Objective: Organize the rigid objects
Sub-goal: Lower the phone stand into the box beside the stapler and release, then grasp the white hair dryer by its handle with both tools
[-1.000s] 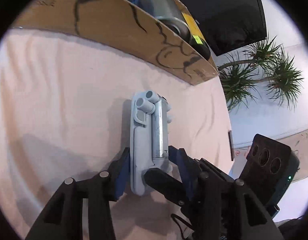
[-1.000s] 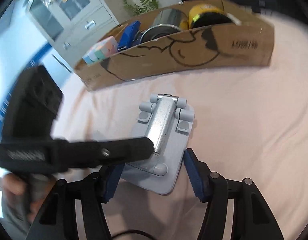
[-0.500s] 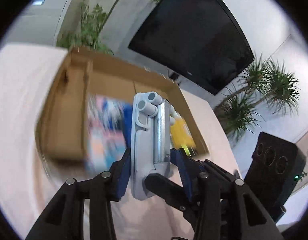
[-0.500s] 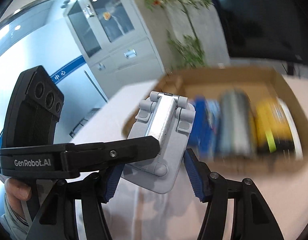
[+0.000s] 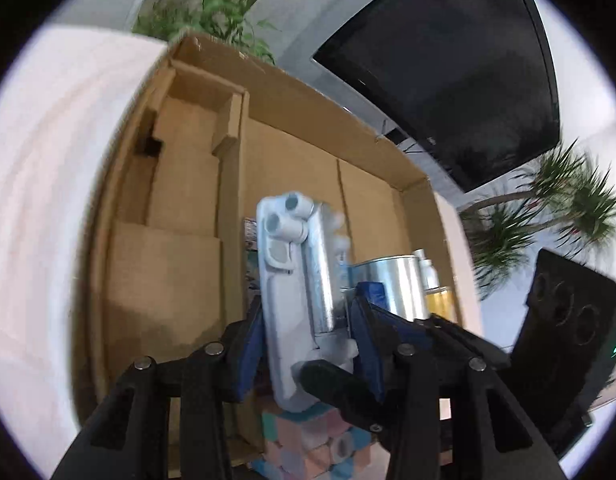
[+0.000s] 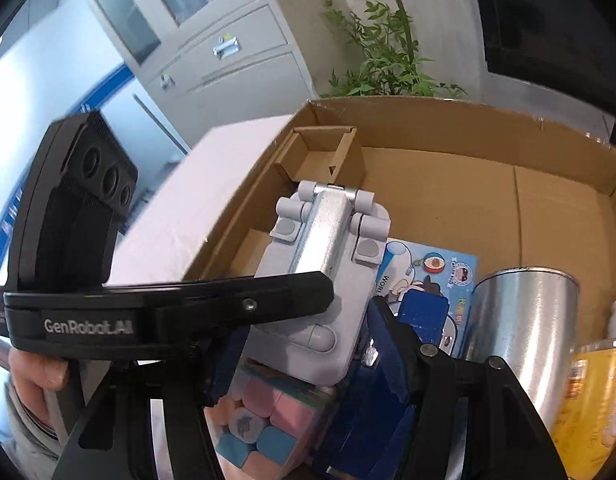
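A grey folding phone stand (image 5: 295, 280) with a metal arm is held in the air over the open cardboard box (image 5: 179, 184). My left gripper (image 5: 308, 344) is shut on its two faces. My right gripper (image 6: 303, 356) is shut on its side edges, and the stand also shows in the right wrist view (image 6: 324, 280). The left gripper's black finger (image 6: 211, 308) crosses in front of the stand in the right wrist view. The box's left part is bare cardboard (image 6: 428, 192).
Inside the box lie a pastel puzzle cube (image 6: 263, 420), a blue printed booklet (image 6: 432, 268), a blue block (image 6: 424, 312), a silver can (image 6: 520, 320), a yellow jar (image 6: 596, 392) and a white bottle (image 5: 424, 268). The box sits on a pink cloth (image 5: 47, 160). A black screen (image 5: 460, 60) and plants stand behind.
Both grippers have lifted the stand off the pink cloth and carried it forward over the box. The view now looks down into the box interior.
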A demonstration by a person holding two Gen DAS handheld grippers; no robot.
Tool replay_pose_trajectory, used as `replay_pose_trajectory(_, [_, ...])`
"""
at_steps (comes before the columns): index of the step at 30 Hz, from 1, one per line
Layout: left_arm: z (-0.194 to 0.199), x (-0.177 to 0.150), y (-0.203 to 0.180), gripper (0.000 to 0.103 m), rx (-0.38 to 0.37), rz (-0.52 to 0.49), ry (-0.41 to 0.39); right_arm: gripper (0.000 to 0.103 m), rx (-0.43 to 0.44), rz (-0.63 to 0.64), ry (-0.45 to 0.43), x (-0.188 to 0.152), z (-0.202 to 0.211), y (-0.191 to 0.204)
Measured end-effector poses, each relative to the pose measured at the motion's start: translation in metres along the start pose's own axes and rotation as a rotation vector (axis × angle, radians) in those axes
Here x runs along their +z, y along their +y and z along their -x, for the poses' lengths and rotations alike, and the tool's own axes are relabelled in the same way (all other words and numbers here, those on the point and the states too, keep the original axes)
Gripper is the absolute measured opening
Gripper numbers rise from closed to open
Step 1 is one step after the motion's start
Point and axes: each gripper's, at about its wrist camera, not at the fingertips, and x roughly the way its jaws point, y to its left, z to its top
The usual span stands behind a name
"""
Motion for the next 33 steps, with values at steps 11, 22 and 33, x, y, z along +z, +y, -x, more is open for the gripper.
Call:
replay_pose_trajectory(11, [0.160, -0.114, -0.024, 0.076, 0.309, -0.185, -0.226, 0.102, -0.088, 0.081, -0.190, -0.095, 0.091, 0.029])
replay_pose_trajectory(22, [0.222, -0.275, 0.006, 0.076, 0.349, 0.053, -0.205, 0.090, 0.195, 0.230, 0.020, -0.258, 0.057, 0.110])
replay_pose_trajectory(33, [0.126, -0.328, 0.015, 0.054, 0.118, 0.163, -0.013, 0.046, 0.180, 0.351, 0.076, -0.311, 0.043, 0.155])
